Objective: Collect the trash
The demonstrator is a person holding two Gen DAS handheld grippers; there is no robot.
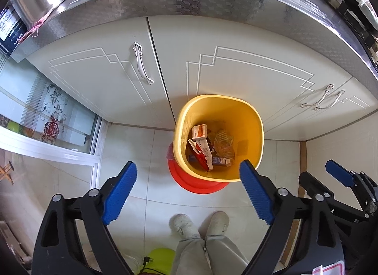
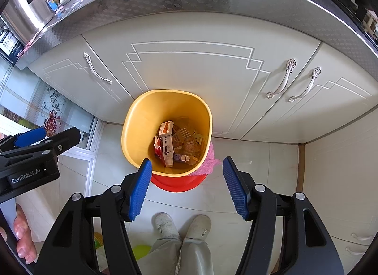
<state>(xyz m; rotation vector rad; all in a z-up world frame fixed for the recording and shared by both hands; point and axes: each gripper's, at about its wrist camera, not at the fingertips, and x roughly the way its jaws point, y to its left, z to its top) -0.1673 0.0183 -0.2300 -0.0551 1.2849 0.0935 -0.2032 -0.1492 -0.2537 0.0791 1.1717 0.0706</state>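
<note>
Yellow bin (image 2: 132, 131) over a red base (image 2: 177, 184), beside perhaps a pink cloth (image 2: 209, 164); cream cabinets (image 2: 189, 74).

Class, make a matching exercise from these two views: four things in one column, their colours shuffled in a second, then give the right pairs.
Things:
1. bin
2. basin
3. cloth
4. shoes

Colours:
A. pink
B. white
C. yellow
D. red

Pairs: 1-C, 2-D, 3-A, 4-B
</note>
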